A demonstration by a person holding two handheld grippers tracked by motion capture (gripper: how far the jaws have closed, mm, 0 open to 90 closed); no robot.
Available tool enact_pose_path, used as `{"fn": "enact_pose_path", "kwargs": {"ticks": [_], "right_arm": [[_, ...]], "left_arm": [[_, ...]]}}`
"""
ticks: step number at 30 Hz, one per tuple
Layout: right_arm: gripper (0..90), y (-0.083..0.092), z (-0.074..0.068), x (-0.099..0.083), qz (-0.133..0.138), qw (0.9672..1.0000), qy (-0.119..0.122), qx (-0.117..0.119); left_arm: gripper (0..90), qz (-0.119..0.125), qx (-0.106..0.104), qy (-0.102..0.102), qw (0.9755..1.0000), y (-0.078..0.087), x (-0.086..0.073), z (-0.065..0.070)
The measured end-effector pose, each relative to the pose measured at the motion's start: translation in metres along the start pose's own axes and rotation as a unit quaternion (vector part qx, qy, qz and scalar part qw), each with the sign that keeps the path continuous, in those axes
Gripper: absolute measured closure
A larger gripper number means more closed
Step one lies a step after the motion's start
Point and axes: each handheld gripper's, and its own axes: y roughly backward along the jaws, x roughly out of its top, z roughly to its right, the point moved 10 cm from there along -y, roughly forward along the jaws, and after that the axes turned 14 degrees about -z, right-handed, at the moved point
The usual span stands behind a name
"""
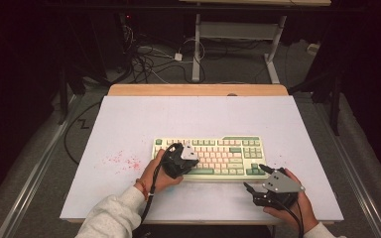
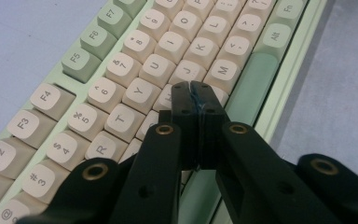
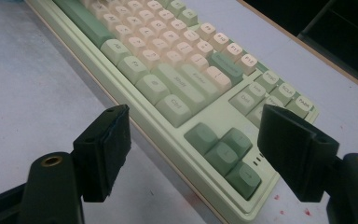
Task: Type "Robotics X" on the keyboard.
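Left tool (image 2: pixel 195 93): closest to its own camera, jaws pressed fully together with nothing between them; the joined tip sits low over the letter keys, seemingly around H and N, just beside the green space bar (image 2: pixel 249 86). Whether the tip touches a key I cannot tell.
Left tool from above (image 1: pixel 181 159): over the left half of the keyboard, held by the person's left hand (image 1: pixel 155 173), grey sleeve coming in from the near edge.
Right tool (image 3: pixel 193 149): jaws spread wide and empty, hovering off the keyboard's near right corner, framing the green arrow keys (image 3: pixel 226 154).
Right tool from above (image 1: pixel 255 181): just near of the keyboard's right end, over bare table, apart from it.
Keyboard (image 1: pixel 211 157): cream and green mechanical keyboard lying flat at the middle of the table, long side left to right.
Table (image 1: pixel 129 124): pale surface with red specks left of the keyboard.
Risk, wrong key: the closed tip is about as wide as a keycap, so a slightly off descent would likely catch two keys or the space bar.
Risk, sliding: nothing steadies the keyboard; a slanted push could shift it away.
Risk, keycap damage: hard jaws pressed too firmly could scratch or tilt a cap.
Risk, right side: the open jaws sit close to the corner and could knock it if that hand drifts.
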Motion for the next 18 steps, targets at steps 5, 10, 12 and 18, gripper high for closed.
{"fn": "enact_pose_path", "kwargs": {"ticks": [5, 10, 12, 18], "right_arm": [[25.8, -0.001, 0.000, -0.001, -0.003, 1.0000, 0.001, 0.000], [25.7, -0.001, 0.000, -0.001, -0.004, 1.0000, 0.002, 0.000], [25.8, 0.000, 0.000, 0.000, -0.003, 1.0000, 0.001, -0.001], [25.8, 0.000, 0.000, 0.000, -0.003, 1.0000, 0.002, -0.001]], "left_arm": [[87.2, -0.008, 0.001, -0.001, 1.0000, -0.003, -0.002, 0.000], [86.1, 0.000, 0.005, -0.004, 1.0000, 0.001, -0.001, 0.000], [85.9, 0.002, 0.009, -0.006, 0.9999, 0.003, 0.000, -0.001], [84.6, 0.010, 0.015, -0.008, 0.9998, 0.007, 0.000, -0.002]]}}
